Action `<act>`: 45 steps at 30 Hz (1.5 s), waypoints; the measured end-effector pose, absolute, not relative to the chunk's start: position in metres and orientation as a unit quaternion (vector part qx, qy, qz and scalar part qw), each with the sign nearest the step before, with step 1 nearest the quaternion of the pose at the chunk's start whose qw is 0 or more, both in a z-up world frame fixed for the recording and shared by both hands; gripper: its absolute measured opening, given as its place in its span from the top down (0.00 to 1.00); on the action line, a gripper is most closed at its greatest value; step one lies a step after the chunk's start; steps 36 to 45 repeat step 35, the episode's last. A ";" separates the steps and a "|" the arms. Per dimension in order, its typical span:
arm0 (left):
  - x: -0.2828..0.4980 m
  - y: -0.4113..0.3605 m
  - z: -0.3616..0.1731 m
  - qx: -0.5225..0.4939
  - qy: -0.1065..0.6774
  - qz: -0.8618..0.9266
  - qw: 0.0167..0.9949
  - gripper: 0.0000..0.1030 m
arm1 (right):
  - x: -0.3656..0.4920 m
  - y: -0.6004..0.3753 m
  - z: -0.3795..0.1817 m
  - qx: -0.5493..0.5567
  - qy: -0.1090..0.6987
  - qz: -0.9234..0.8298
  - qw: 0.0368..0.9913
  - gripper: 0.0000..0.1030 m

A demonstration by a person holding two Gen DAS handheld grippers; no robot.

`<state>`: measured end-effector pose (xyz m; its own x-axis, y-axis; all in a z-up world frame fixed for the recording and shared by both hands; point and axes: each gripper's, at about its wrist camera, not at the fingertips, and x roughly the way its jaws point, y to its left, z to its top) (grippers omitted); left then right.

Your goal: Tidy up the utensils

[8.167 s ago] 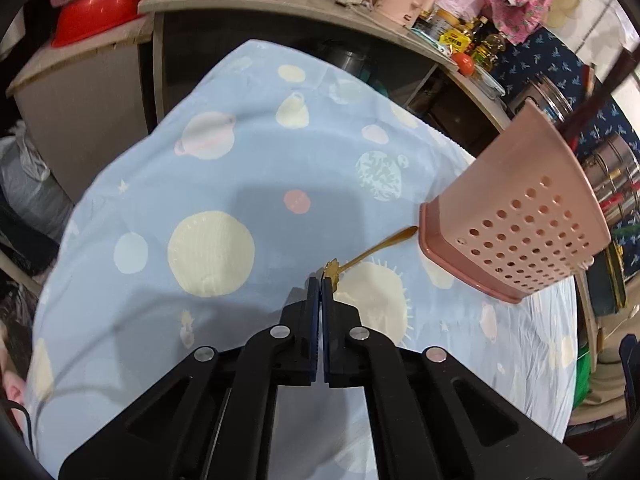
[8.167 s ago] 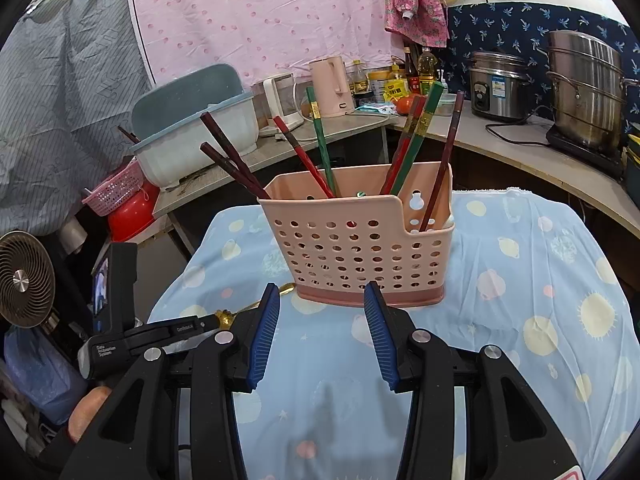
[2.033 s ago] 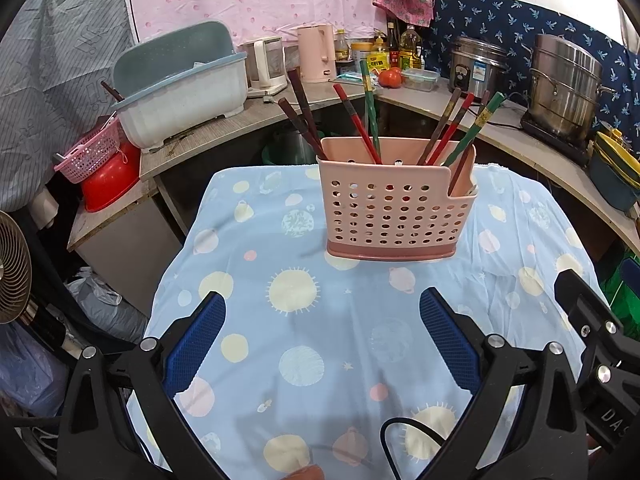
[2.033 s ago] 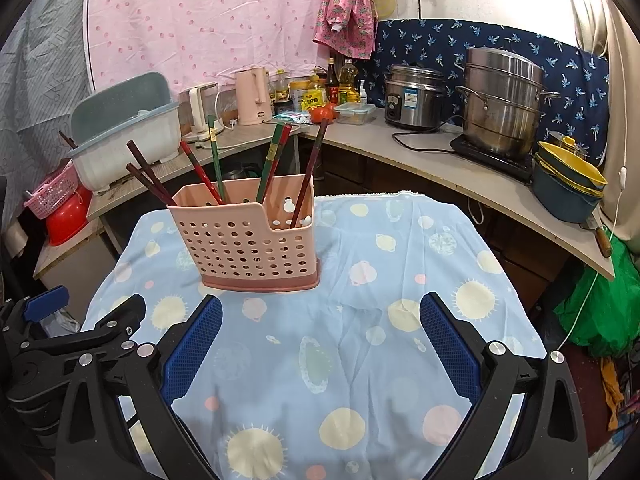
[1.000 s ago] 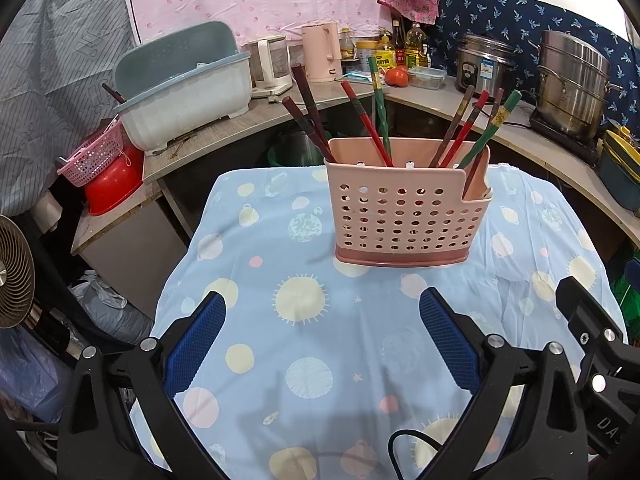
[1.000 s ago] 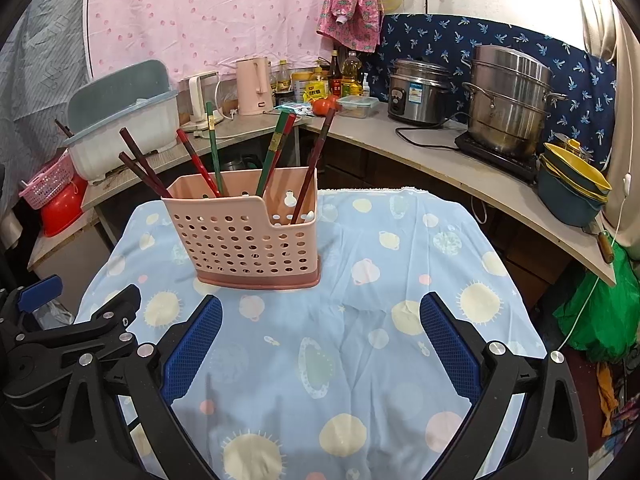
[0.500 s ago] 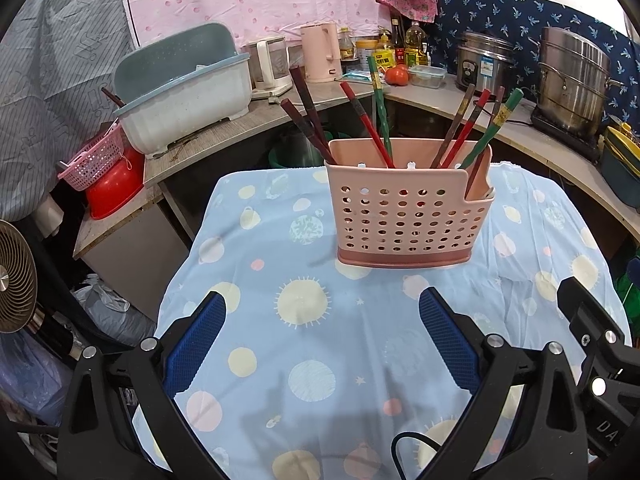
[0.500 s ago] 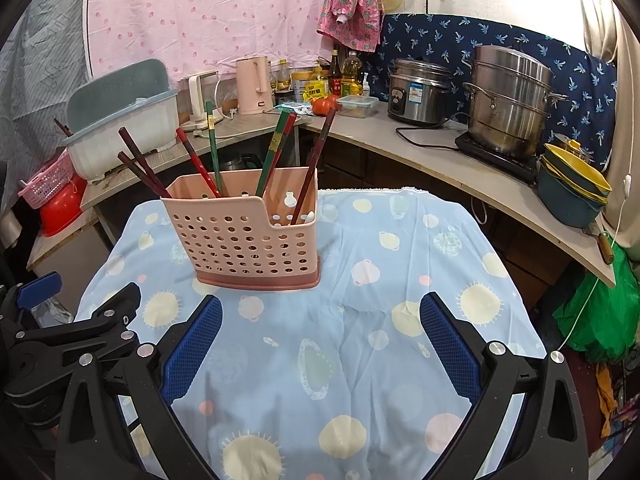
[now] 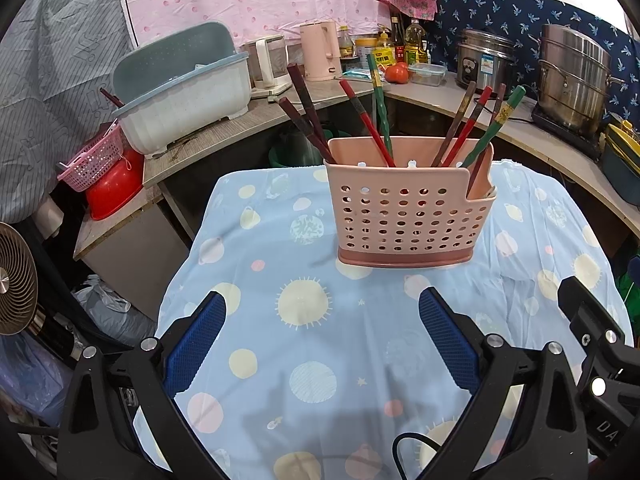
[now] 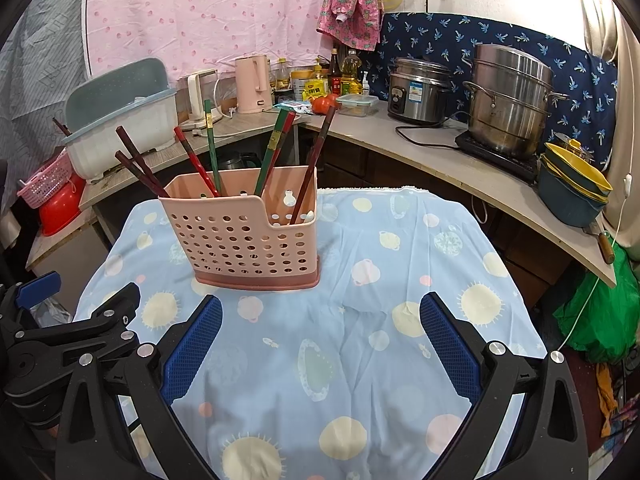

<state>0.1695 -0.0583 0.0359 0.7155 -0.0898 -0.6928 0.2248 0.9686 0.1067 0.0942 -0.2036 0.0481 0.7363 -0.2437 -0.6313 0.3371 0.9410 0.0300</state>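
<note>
Table under blue planet-print cloth [image 9: 320,344] fills both views; pink perforated utensil holder [image 9: 404,216] upright near far middle, chopsticks [image 9: 368,120] leaning out of top. Left gripper [image 9: 322,340] held level over near edge, aimed at holder, fingers wide apart, empty. Right gripper [image 10: 320,340] alongside, same pose, spread wide, empty, holder ahead-left
</note>
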 end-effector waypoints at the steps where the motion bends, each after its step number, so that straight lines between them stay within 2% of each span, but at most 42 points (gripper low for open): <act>1: 0.169 -0.058 0.036 0.092 0.368 -0.085 0.921 0.10 | 0.094 -0.203 0.048 0.071 0.328 -0.156 0.929 0.07; 45: 0.179 -0.057 0.032 0.090 0.372 -0.089 0.920 0.11 | 0.101 -0.206 0.042 0.064 0.324 -0.164 0.930 0.07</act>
